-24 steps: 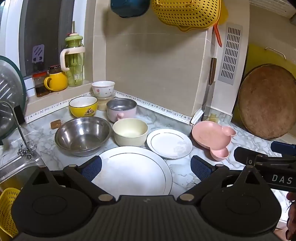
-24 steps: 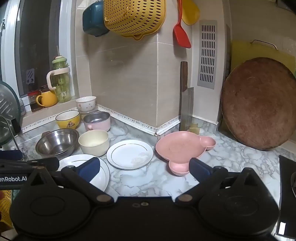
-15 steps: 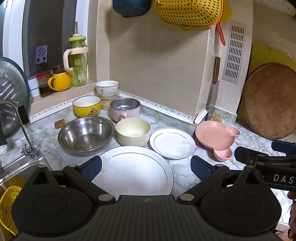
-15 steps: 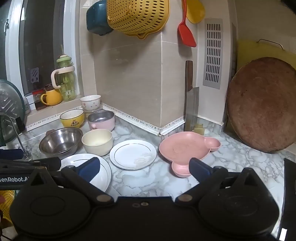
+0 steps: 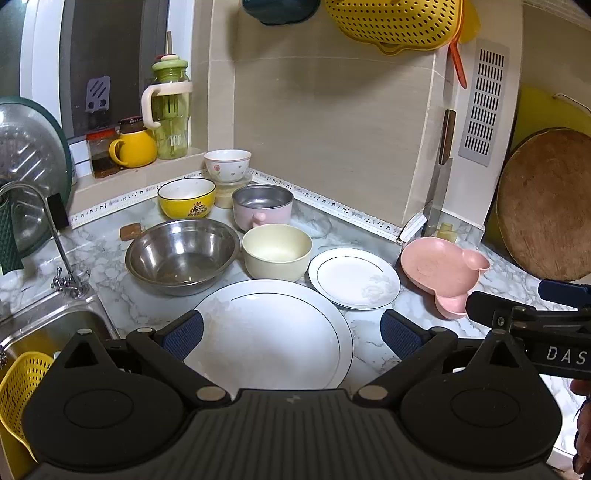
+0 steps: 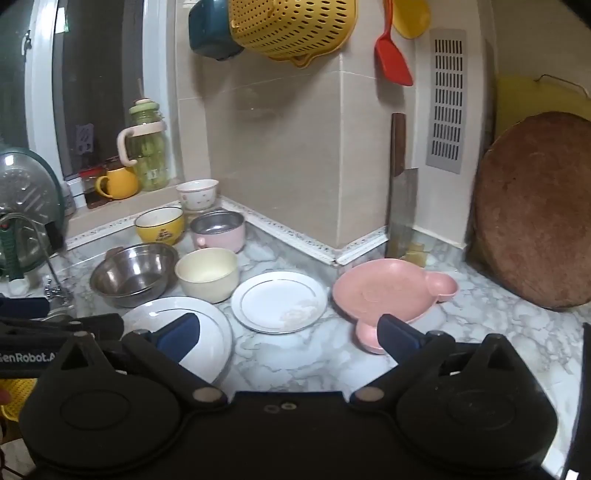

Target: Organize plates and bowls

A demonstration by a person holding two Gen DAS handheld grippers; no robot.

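On the marble counter lie a large white plate [image 5: 269, 332], a small white plate [image 5: 354, 277] and a pink bear-shaped divided plate [image 5: 441, 267]. Behind them stand a steel bowl [image 5: 183, 254], a cream bowl [image 5: 277, 252], a yellow bowl [image 5: 186, 197], a pink steel-lined bowl [image 5: 262, 210] and a white flowered bowl [image 5: 227, 164]. My left gripper [image 5: 291, 332] hovers open over the large plate, holding nothing. My right gripper [image 6: 288, 334] is open above bare counter, between the large plate [image 6: 192, 325] and the pink plate [image 6: 391, 291], in front of the small plate [image 6: 279, 301].
A sink [image 5: 48, 332] with a tap [image 5: 55, 236] and a yellow basket [image 5: 18, 387] lies at the left. A round wooden board [image 6: 535, 214] leans at the right, a cleaver [image 6: 400, 206] against the wall. A colander [image 6: 291, 26] and spatula [image 6: 391, 59] hang above.
Both views have shifted slightly: the dishes sit a little further right and lower in each frame. No dish has moved and both grippers stay open.
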